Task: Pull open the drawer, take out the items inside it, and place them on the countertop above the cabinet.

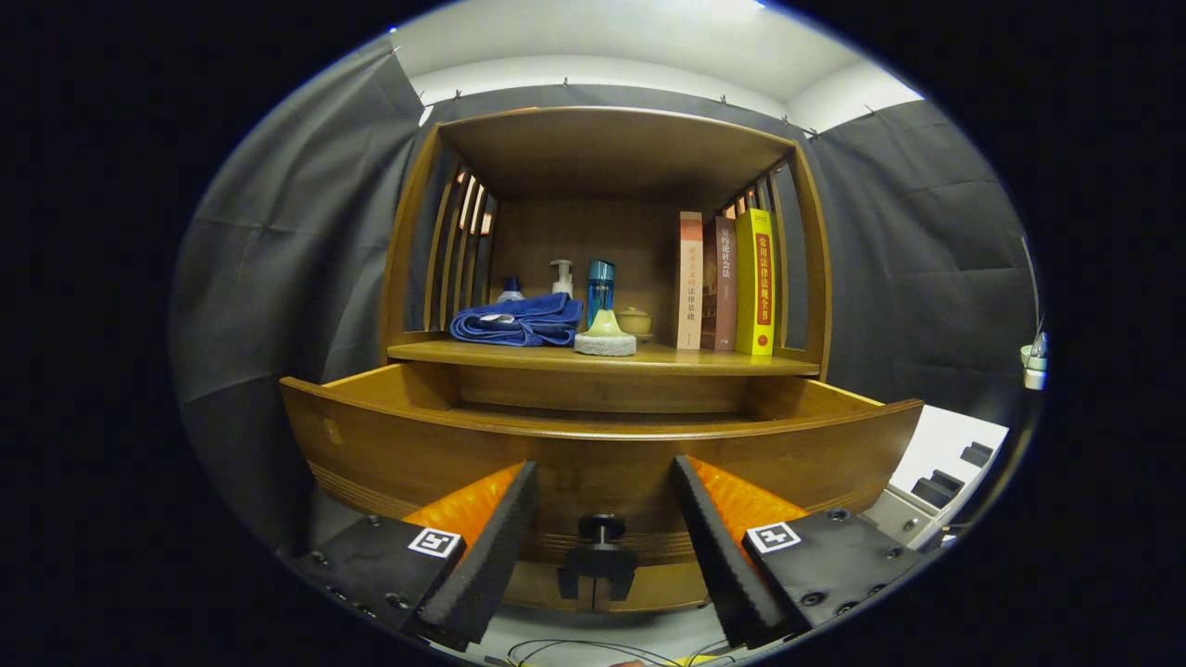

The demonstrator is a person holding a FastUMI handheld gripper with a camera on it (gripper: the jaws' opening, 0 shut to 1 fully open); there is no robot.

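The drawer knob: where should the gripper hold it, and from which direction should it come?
Grip the round knob on its narrow stem, approaching straight from the front. It sticks out from the drawer front, centred between the open fingers of the gripper, so closing on it from both sides looks simplest.

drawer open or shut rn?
Open. The drawer is pulled out from under the shelf, side walls showing. The tool is open, its fingers either side of the knob, not touching.

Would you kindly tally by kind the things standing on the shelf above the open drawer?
Books: 3
Bottles: 3
Blue towel: 1
Small lidded pot: 1
Round sponge: 1
Total: 9
The gripper is open, at the drawer knob.
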